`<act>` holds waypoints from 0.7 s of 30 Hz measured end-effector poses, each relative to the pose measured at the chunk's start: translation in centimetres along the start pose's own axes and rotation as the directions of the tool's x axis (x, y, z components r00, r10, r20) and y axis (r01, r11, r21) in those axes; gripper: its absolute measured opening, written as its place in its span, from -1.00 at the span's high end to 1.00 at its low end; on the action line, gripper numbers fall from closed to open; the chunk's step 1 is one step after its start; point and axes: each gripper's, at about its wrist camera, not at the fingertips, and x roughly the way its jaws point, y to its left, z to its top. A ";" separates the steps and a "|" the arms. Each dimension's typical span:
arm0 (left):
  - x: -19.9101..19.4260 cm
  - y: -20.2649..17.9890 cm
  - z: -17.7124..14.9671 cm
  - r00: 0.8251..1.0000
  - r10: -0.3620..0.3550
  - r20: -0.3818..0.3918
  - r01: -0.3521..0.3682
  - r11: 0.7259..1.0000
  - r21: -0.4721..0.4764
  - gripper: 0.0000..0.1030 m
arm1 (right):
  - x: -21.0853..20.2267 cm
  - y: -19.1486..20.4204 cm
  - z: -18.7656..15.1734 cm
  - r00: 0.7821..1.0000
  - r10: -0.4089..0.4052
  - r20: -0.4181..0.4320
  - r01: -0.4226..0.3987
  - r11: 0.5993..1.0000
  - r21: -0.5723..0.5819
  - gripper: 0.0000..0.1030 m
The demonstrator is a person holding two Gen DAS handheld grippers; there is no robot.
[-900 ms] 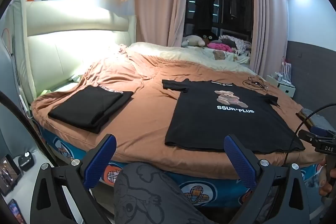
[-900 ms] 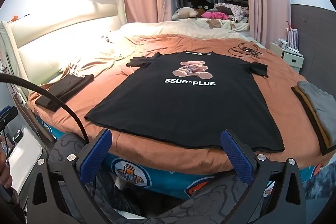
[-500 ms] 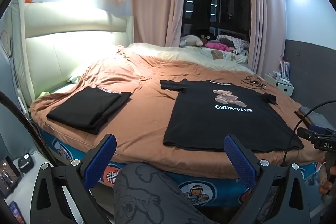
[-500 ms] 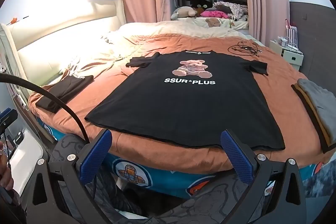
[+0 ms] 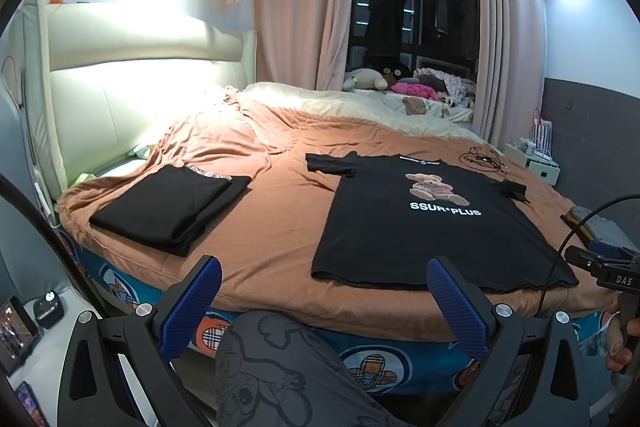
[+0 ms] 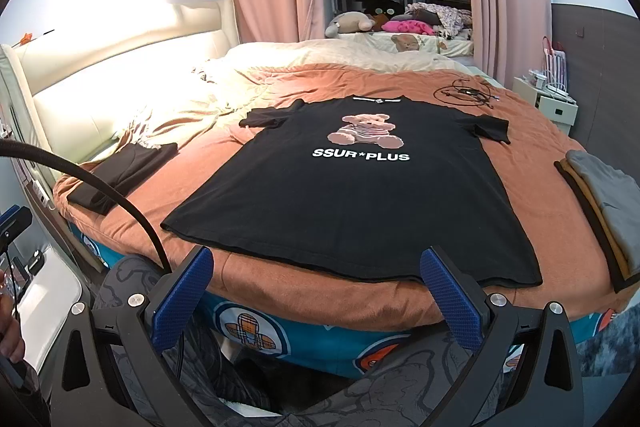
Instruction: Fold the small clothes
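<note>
Scanning left to right, both wrist views:
folded black garment (image 5: 172,207): left of frame on the orange bedspread (image 5: 272,227), near the bed's front-left edge; well apart from the tee.
left gripper (image 5: 324,303): bottom centre of its view, blue pads (image 5: 192,303) spread wide, nothing between them, off the bed.
black T-shirt (image 6: 360,187): centre frame, flat, face up, bear print and "SSUR*PLUS" text showing, sleeves out, hem at the near bed edge.
right gripper (image 6: 316,295): bottom centre of its view, jaws wide apart, empty, just short of the hem.
cable tangle (image 6: 466,93): upper right, beyond the collar.
folded pile (image 6: 600,203): right edge, grey over tan.
</note>
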 end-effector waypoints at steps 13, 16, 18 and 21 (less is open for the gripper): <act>-0.1 -0.1 0.0 1.000 -0.014 -0.007 0.014 1.000 0.006 -1.00 | 0.0 0.1 -0.1 1.000 0.000 0.000 0.000 1.000 -0.001 -1.00; -0.2 -0.2 -0.1 1.000 -0.014 -0.005 0.014 1.000 0.005 -1.00 | 0.0 0.1 0.0 1.000 0.000 0.001 0.000 1.000 -0.001 -1.00; -0.2 -0.2 0.0 1.000 -0.016 -0.005 0.016 1.000 0.005 -1.00 | 0.0 0.1 -0.1 1.000 0.000 0.001 0.000 1.000 0.000 -1.00; -0.1 -0.2 0.0 1.000 -0.016 -0.003 0.016 1.000 0.006 -1.00 | 0.0 0.1 0.0 1.000 0.000 0.001 0.000 1.000 -0.001 -1.00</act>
